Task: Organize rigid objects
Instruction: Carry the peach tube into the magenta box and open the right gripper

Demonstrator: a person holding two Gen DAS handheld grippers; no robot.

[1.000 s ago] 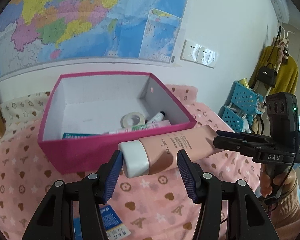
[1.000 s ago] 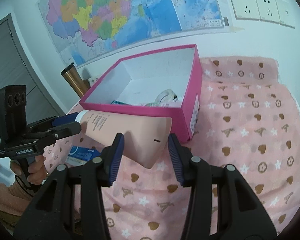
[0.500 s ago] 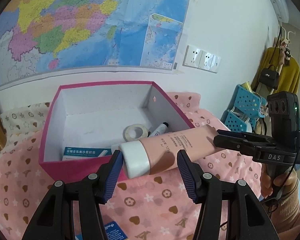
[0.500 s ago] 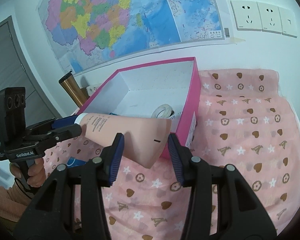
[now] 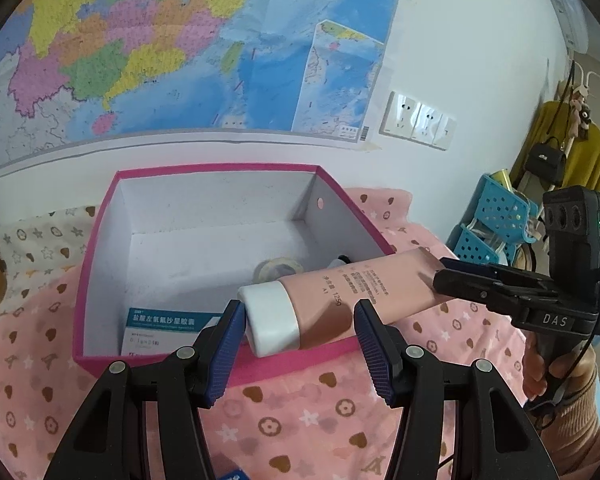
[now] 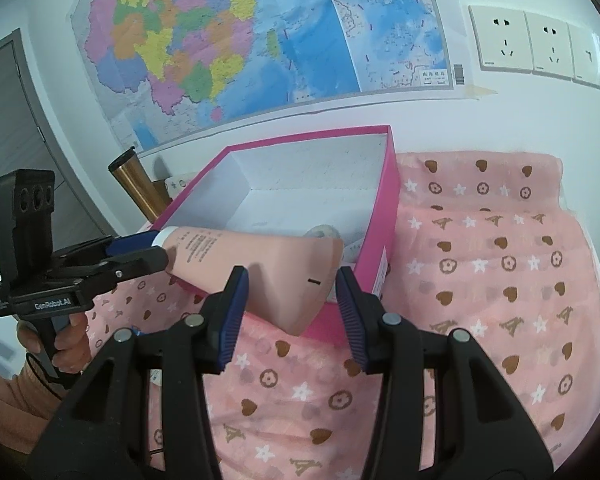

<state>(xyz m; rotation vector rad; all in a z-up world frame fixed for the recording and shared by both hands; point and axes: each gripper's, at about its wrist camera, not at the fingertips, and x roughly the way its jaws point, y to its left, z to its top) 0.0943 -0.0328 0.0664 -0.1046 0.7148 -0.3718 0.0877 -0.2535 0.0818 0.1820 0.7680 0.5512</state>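
A pink tube with a white cap (image 5: 339, 296) hangs level over the front edge of the pink box (image 5: 100, 240). My left gripper (image 5: 300, 332) is shut on its cap end. My right gripper (image 6: 292, 288) is shut on its flat tail end (image 6: 296, 280). Each gripper shows in the other's view: the right one (image 5: 495, 292) and the left one (image 6: 100, 264). Inside the box lie a tape roll (image 5: 278, 270), a blue-and-white medicine carton (image 5: 160, 326) and a small tube partly hidden by the pink tube.
The box stands on a pink patterned cloth (image 6: 499, 280) against a wall with a map (image 5: 180, 40) and sockets (image 6: 535, 44). A copper cylinder (image 6: 138, 184) stands left of the box. Blue baskets (image 5: 495, 220) stand at the right.
Both grippers have lifted the tube and carried it forward, from in front of the box to over its front edge. The grip on each end is unchanged.
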